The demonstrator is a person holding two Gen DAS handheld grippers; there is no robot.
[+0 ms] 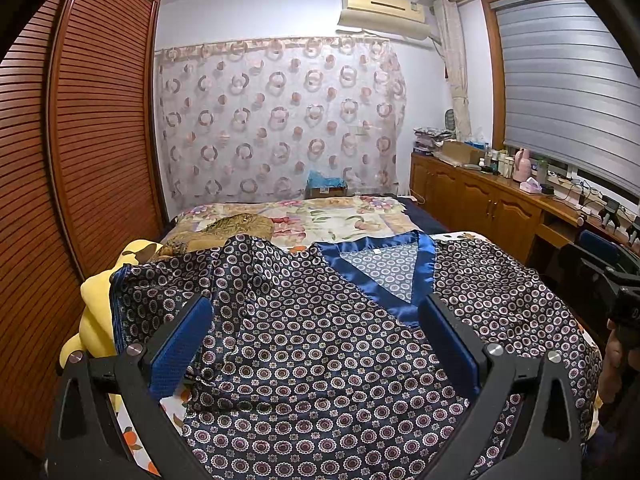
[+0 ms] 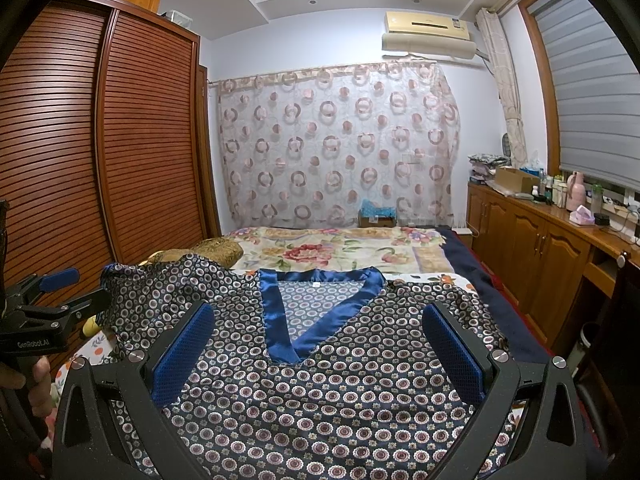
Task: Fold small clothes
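A dark navy satin top [image 1: 320, 352] with a ring pattern and a bright blue V-neck band [image 1: 380, 276] lies spread face up on the bed; it also shows in the right wrist view [image 2: 328, 400]. Its left sleeve [image 1: 168, 280] is bunched and raised. My left gripper [image 1: 316, 320] is open and empty, hovering over the top's left chest. My right gripper [image 2: 318, 328] is open and empty, hovering over the top just below the V-neck [image 2: 296, 320]. The left gripper also shows at the left edge of the right wrist view [image 2: 60, 288].
A yellow plush toy [image 1: 96, 308] lies at the bed's left edge beside the sleeve. A floral quilt [image 1: 320, 216] and a brown patterned pillow [image 1: 236, 226] lie beyond the top. A louvred wooden wardrobe [image 1: 80, 140] stands left, wooden cabinets [image 1: 480, 200] right.
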